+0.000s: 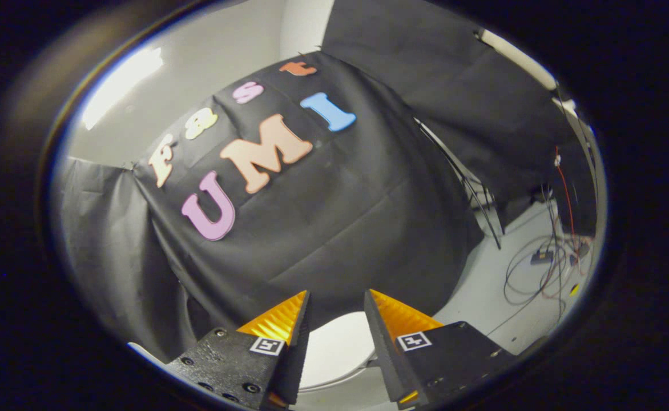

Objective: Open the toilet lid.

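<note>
The tool (337,299) with its two fingers parted and gripping nothing, the white toilet lid (337,348) visible through the gap just below and beyond the fingertips, against the black cloth wall (334,228).

Gripper view tilted, looking over fingers (306,319) toward black cloth wall (334,217); white toilet lid (337,348) close below.

Black cloth wall (340,217) hangs ahead; tangled cables (540,274) lie on the pale floor (483,297) beside it.
</note>
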{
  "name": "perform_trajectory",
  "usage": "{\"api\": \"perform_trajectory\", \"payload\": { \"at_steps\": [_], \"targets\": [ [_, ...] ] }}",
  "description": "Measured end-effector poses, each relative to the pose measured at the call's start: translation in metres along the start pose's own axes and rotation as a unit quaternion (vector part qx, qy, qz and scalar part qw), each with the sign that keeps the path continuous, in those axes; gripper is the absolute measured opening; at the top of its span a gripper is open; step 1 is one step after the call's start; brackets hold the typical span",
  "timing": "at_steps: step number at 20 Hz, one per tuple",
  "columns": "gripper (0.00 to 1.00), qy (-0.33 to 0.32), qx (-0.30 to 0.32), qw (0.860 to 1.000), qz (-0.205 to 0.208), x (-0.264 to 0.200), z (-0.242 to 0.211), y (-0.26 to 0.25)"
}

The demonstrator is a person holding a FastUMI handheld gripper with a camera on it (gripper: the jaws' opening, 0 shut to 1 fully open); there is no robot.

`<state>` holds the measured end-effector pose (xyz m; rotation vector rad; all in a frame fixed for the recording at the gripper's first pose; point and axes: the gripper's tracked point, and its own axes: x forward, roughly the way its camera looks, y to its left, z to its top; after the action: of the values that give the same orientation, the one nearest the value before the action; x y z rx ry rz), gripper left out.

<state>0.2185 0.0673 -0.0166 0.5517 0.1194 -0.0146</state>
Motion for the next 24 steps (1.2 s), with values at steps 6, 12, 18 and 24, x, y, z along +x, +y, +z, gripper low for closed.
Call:
{"api": "perform_trajectory", "payload": {
  "at_steps": [6,12,18,24],
  "targets": [
    [0.57,0.089,0.087,0.990,-0.063,0.057,-0.101,-0.020],
    [0.58,0.131,0.147,0.976,-0.091,0.079,-0.164,-0.042],
    [0.58,0.107,0.236,0.958,-0.120,0.086,-0.186,-0.081],
    [0.57,0.076,0.330,0.938,-0.078,0.102,-0.187,-0.098]
  ]
}}
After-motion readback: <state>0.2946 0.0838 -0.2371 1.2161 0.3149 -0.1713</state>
